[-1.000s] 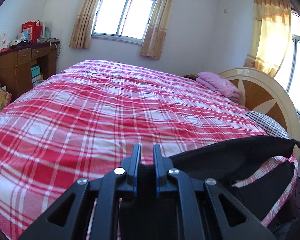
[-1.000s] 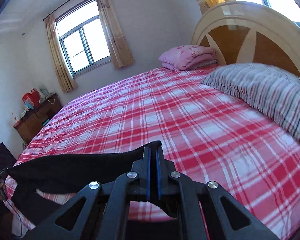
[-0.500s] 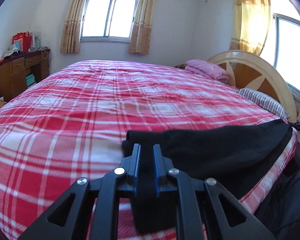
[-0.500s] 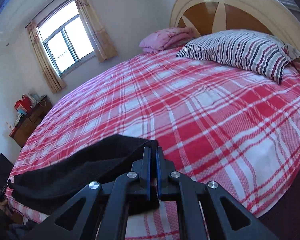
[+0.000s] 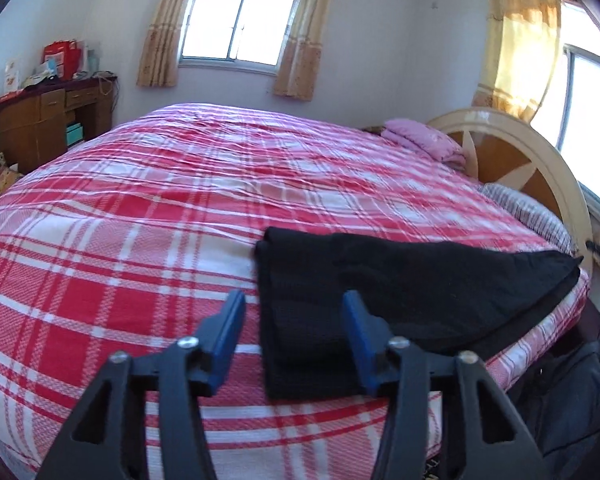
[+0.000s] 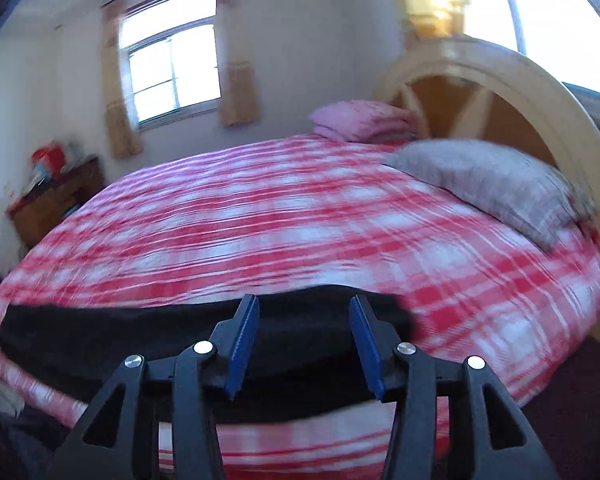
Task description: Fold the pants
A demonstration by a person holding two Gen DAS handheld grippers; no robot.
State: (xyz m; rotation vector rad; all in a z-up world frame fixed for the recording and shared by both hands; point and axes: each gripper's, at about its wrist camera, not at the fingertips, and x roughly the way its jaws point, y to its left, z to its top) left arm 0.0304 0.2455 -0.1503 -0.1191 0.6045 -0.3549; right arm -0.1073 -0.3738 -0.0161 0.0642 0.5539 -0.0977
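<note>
The black pants (image 5: pixel 400 292) lie flat along the near edge of the bed, on the red and white plaid cover (image 5: pixel 180 208). My left gripper (image 5: pixel 294 304) is open and empty, its blue-padded jaws spread just above one end of the pants. In the right wrist view the pants (image 6: pixel 140 336) stretch to the left along the bed edge. My right gripper (image 6: pixel 304 312) is open and empty over their other end. This view is blurred by motion.
A striped pillow (image 6: pixel 496 184) and a folded pink blanket (image 6: pixel 360 120) lie by the round cream headboard (image 6: pixel 540 92). A wooden desk (image 5: pixel 48 120) with clutter stands by the far wall under a window. A dark bag (image 5: pixel 568 396) sits on the floor beside the bed.
Both grippers lowered the pants onto the bed edge, then opened and let go. They have since drawn back a little from the cloth.
</note>
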